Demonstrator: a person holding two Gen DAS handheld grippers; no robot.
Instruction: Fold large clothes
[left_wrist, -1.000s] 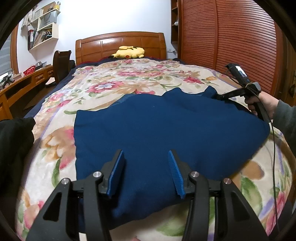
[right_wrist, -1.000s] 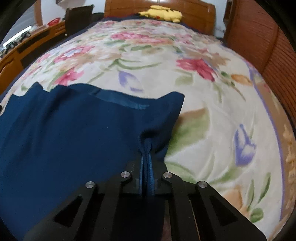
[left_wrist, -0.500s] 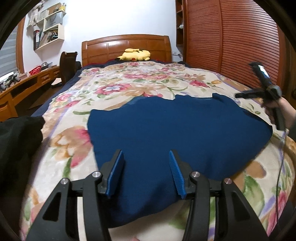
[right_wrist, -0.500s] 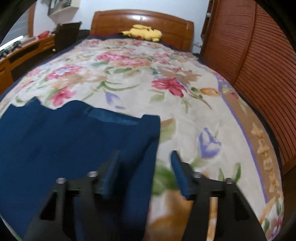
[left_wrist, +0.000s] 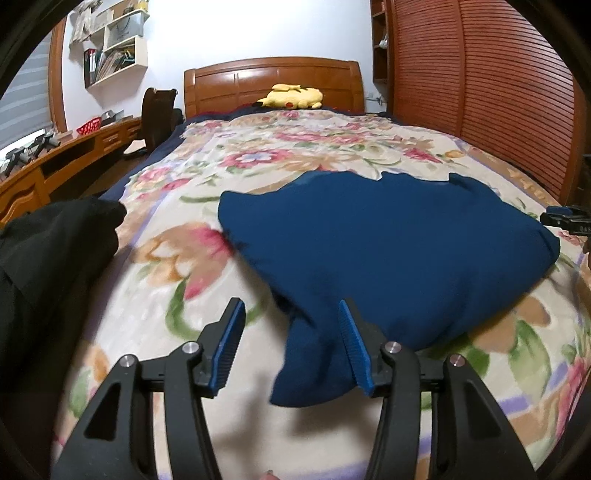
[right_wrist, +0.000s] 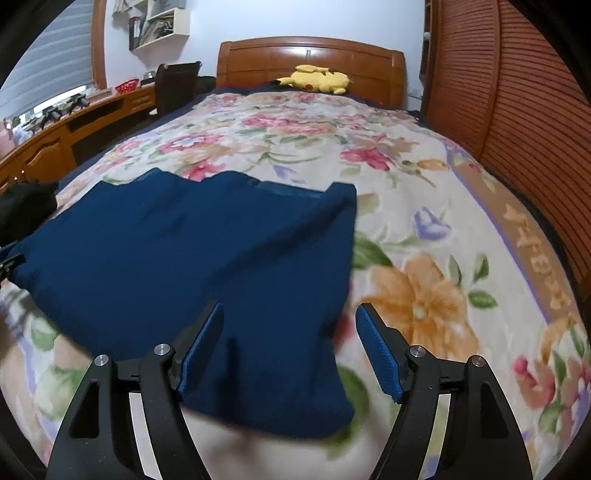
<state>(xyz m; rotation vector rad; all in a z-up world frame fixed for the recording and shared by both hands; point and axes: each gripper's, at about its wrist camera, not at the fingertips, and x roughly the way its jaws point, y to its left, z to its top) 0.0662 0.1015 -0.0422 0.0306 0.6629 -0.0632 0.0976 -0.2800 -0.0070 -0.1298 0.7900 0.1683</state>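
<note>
We see a navy blue garment (left_wrist: 388, 251) lying spread flat on the floral bedspread (left_wrist: 295, 147), its near corner trailing toward the foot of the bed. Our left gripper (left_wrist: 291, 345) hangs above that corner with jaws spread apart, holding nothing. Our right gripper (right_wrist: 290, 350) is likewise wide open over the garment's near right edge. A yellow plush toy (right_wrist: 317, 79) rests against the wooden headboard (right_wrist: 258, 59).

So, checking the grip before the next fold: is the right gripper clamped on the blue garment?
No, the right gripper is open above the blue garment.
</note>
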